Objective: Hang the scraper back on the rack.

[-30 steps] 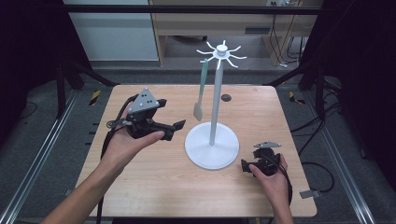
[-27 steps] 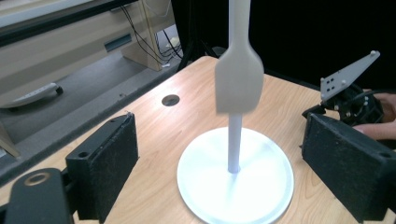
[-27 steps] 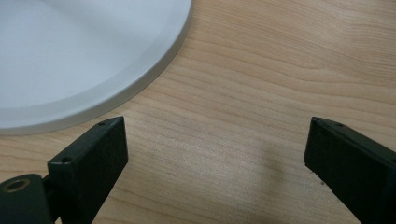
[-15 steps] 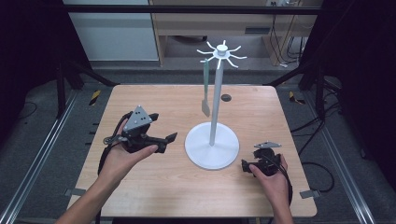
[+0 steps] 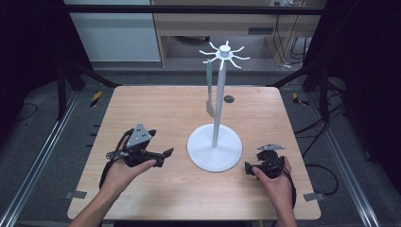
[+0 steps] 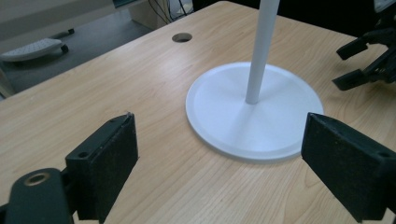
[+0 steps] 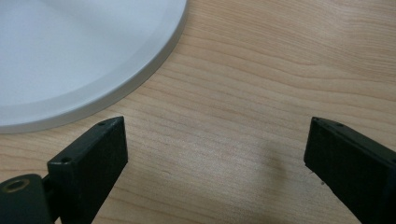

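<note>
A person is holding a gripper in each hand over a wooden table. The left gripper is sitting low near the table's left front, its jaws spread wide and holding nothing, pointing toward the white stand at the table's middle; in the left gripper view the stand's round base is lying ahead between the two jaws, apart from both. The right gripper is resting near the table's right front, just beside the base's rim, its jaws likewise standing wide apart and empty; in the right gripper view bare wood is lying between them and the base's edge is curving past the upper left. A grey spatula is hanging from one hook of the stand's spoked top, its blade dangling beside the pole, clear of the table.
</note>
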{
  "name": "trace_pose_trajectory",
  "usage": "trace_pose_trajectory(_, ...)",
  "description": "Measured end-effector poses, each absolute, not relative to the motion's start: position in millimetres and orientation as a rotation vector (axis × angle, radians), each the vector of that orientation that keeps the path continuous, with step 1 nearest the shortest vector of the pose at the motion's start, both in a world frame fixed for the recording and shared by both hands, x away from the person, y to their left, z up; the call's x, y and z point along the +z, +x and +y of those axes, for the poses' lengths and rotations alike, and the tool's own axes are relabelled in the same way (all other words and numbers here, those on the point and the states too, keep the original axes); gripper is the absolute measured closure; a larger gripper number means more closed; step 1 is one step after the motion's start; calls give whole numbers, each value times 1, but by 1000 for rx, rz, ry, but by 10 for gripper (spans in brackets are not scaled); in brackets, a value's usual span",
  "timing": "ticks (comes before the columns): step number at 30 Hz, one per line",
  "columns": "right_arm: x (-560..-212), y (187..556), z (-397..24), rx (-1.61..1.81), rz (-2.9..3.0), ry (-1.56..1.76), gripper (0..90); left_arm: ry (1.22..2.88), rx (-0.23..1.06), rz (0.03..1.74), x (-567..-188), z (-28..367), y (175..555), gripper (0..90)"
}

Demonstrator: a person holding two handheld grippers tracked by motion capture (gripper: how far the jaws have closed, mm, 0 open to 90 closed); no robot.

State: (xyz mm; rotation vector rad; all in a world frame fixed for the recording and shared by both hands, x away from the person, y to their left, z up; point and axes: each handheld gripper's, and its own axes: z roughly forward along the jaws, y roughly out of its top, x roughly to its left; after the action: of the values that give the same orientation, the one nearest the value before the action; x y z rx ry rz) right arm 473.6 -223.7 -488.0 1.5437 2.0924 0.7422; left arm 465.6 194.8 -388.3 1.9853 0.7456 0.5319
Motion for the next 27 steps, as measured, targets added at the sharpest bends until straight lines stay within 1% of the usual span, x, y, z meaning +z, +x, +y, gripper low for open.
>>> trace_pose_trajectory(3, -488, 474, -224, 741, 2092, 1544, 65, 1989, 562, 775, -401, 204, 468, 110)
trace_pose_trajectory(9, -489, 474, -223, 737, 2092, 1547, 65, 1961, 531, 852, -421, 223, 473, 112)
trace_pose_trajectory(27, -490, 474, -222, 732, 2096, 1546, 65, 1933, 536, 995, -452, 270, 481, 116)
